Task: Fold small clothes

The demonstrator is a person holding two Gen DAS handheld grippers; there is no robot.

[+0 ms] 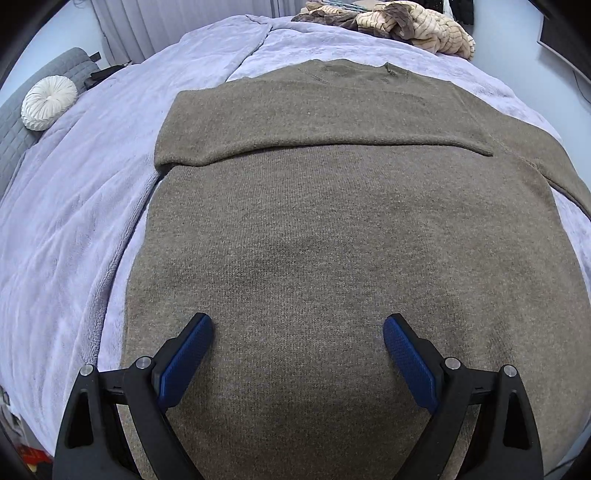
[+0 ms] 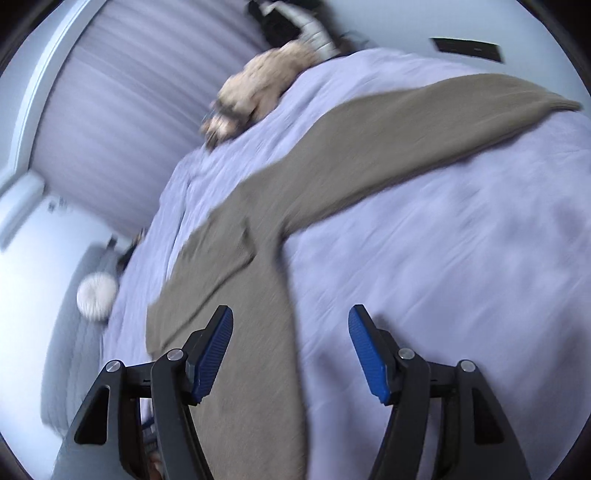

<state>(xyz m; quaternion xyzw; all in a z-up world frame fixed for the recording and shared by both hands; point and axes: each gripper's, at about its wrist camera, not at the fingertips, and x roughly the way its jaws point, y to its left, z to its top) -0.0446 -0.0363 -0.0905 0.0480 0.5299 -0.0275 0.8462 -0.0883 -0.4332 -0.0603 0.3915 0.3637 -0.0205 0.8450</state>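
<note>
One brown sweater (image 1: 332,229) lay on one lilac blanket (image 1: 74,221). One heap of striped cream and brown clothes (image 1: 417,26) sat at the far edge; the number of garments in it could not be told. One round white cushion (image 1: 48,102) was there. Two grippers showed, left (image 1: 298,330) and right (image 2: 291,323), each with two blue pads.

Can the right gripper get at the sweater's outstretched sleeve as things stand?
Probably yes: the right gripper has open, empty jaws, and the sleeve lies flat and uncovered on the blanket ahead, nothing between them.
</note>
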